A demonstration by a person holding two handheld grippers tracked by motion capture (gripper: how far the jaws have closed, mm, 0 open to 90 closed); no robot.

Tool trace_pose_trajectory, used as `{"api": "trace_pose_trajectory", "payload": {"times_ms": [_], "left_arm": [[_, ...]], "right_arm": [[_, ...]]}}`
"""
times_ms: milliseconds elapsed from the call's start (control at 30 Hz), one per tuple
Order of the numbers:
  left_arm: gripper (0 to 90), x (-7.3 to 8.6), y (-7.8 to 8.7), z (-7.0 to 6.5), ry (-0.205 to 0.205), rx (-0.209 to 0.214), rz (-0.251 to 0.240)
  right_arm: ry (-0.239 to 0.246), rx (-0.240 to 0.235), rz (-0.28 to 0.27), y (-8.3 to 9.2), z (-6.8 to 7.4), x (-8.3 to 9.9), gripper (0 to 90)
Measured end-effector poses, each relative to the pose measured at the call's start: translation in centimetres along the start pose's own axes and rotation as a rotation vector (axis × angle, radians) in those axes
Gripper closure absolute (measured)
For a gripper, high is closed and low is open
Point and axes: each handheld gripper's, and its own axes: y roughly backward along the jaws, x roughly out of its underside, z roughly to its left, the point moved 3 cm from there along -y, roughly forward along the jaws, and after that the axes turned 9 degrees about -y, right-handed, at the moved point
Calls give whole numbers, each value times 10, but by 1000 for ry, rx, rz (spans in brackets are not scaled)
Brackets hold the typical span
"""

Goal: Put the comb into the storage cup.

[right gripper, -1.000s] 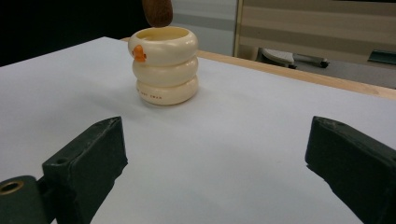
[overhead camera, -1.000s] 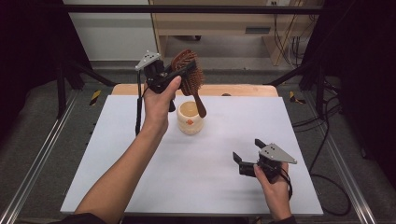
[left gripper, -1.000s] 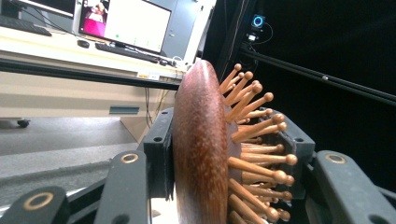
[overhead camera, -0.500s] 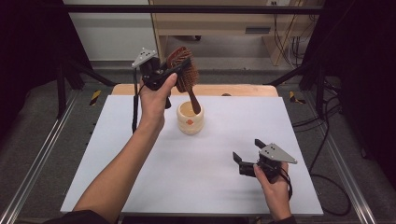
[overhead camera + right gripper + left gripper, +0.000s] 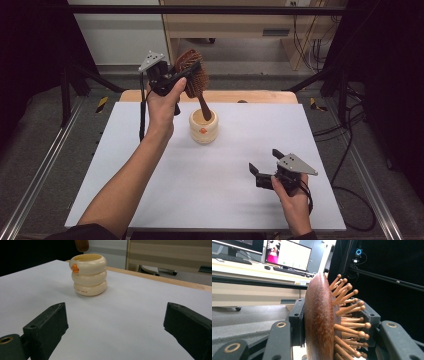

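1. The wooden hairbrush hangs above the cream cup, head up and handle down, with the handle tip right over the cup's mouth (I can't tell whether it has entered yet); I'd say it's held upright like this so the handle can drop straight in
2. My left gripper is clamped on the brush head, one pad flat on the smooth back and the other among the knobbed bristles, a grip that leaves the handle free below
3. The cup, shaped like three stacked rings with a small orange mark, stands alone near the far middle of the white table
4. My right gripper rests well apart at the near right, jaws spread wide with nothing between them, facing the cup, probably ready to steady it
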Motion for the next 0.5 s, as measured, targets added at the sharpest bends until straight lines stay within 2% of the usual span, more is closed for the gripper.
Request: {"api": "trace_pose_trajectory", "payload": {"times_ms": [267,400,500], "left_arm": [[495,1,-1,0,-3,-5,1],[496,1,-1,2,-23,-25,-1],[496,2,0,4,-18,-27,1]], "right_arm": [[0,-1,1,0,0,0,57],[-1,-2,1,0,0,0,56],[0,-3,2,0,0,0,55]]}}
